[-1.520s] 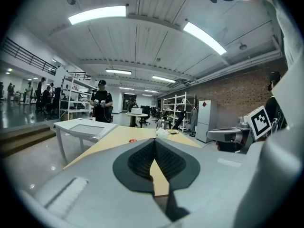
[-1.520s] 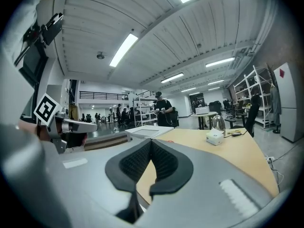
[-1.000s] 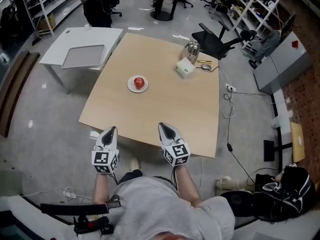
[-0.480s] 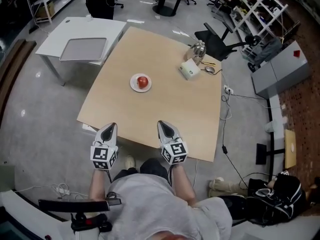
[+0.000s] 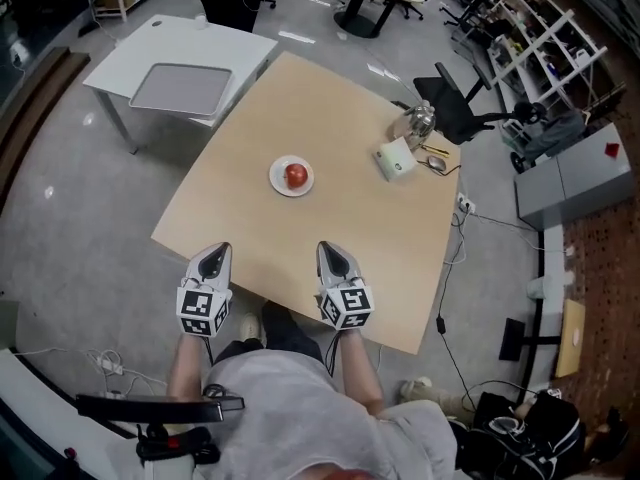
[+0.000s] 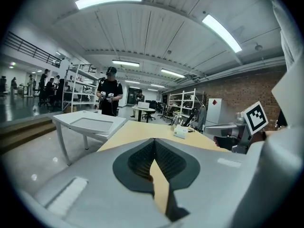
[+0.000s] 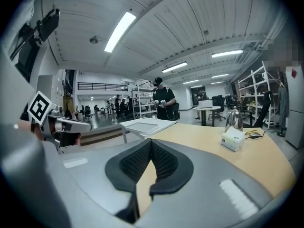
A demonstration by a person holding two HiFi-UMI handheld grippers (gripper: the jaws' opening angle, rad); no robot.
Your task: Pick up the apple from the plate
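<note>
A red apple (image 5: 296,175) sits on a small white plate (image 5: 277,182) near the middle of the light wooden table (image 5: 340,118). My left gripper (image 5: 220,249) and right gripper (image 5: 327,247) hover side by side over the table's near edge, both well short of the plate. Each points forward, slightly downward. In the left gripper view the left gripper (image 6: 154,139) has its jaws together with nothing between them. The right gripper (image 7: 151,140) looks the same in its own view. Neither gripper view shows the apple.
A white box (image 5: 398,159) and a metal kettle (image 5: 418,123) stand at the table's far right corner. A white side table with a grey tray (image 5: 180,86) adjoins the far left. An office chair (image 5: 462,108) stands beyond, and a person in black (image 7: 164,103) farther off.
Both grippers have moved forward from the table's near edge to just over it, towards the plate. The apple and plate have not moved, and the jaws stayed together.
</note>
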